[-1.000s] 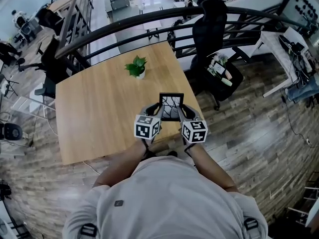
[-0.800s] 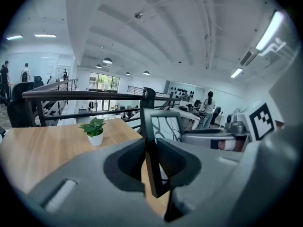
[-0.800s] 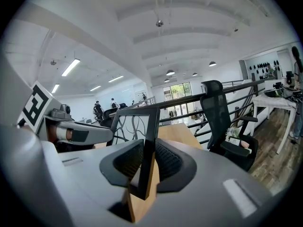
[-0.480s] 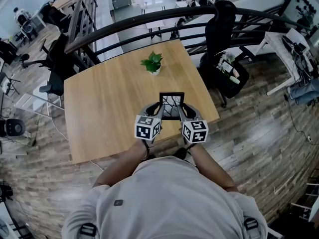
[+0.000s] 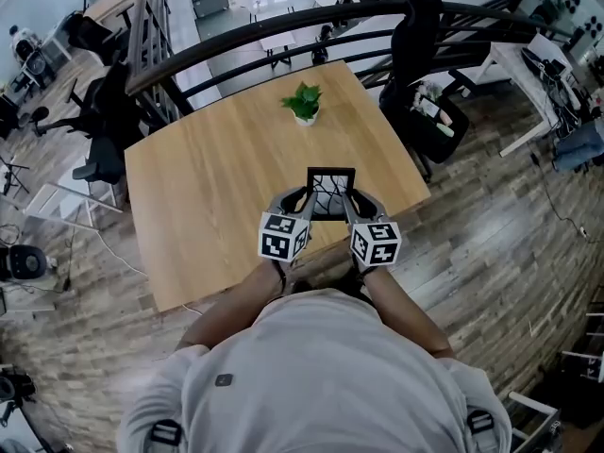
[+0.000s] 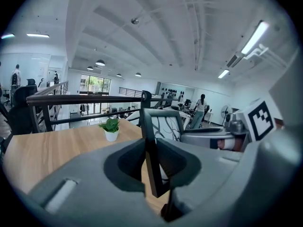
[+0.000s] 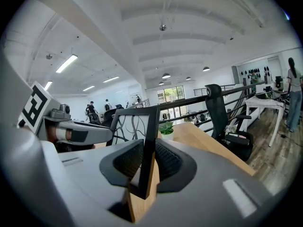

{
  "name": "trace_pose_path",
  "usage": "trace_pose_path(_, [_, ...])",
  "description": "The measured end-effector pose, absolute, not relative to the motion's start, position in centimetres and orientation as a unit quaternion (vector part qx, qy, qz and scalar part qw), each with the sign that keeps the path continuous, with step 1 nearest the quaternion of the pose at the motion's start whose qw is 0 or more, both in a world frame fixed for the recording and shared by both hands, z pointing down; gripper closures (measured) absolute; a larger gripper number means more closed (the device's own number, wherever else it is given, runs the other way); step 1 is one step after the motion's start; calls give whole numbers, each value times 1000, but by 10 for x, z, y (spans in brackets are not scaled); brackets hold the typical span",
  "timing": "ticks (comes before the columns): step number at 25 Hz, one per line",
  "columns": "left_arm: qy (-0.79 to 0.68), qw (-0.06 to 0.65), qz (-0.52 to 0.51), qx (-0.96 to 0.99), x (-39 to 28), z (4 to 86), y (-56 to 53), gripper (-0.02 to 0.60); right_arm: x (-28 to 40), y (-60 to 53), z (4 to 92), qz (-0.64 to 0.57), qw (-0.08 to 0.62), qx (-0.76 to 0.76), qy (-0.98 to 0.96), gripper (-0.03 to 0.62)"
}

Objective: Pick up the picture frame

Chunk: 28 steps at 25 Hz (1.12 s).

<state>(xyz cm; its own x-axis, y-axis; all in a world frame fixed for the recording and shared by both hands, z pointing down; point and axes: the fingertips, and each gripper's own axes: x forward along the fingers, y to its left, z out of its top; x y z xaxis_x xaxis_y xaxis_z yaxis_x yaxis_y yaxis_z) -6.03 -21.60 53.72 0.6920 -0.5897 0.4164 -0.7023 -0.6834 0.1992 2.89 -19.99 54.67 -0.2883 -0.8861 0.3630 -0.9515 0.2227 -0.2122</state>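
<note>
The black picture frame [image 5: 330, 193] is held upright just above the wooden table's [image 5: 208, 206] near edge. The left gripper [image 5: 300, 202] has its jaws closed narrowly on the frame's left bar, and the right gripper [image 5: 358, 202] likewise on the right bar. A small potted plant [image 5: 304, 104] sits near the table's far edge

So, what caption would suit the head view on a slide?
Left gripper and right gripper clamp a black frame by its sides over a wooden table with a small plant.
</note>
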Motion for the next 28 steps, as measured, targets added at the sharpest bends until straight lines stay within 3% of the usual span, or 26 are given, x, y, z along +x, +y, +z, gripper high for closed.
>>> trace_pose_path(15, [-341,191,154,907,-54,536,-165,506,34,-143,541,194,94,605,-766,505])
trace_pose_path(28, [-367,180,149,900,19,537,-69,506,109,-52,543,189,73,592,-780,506])
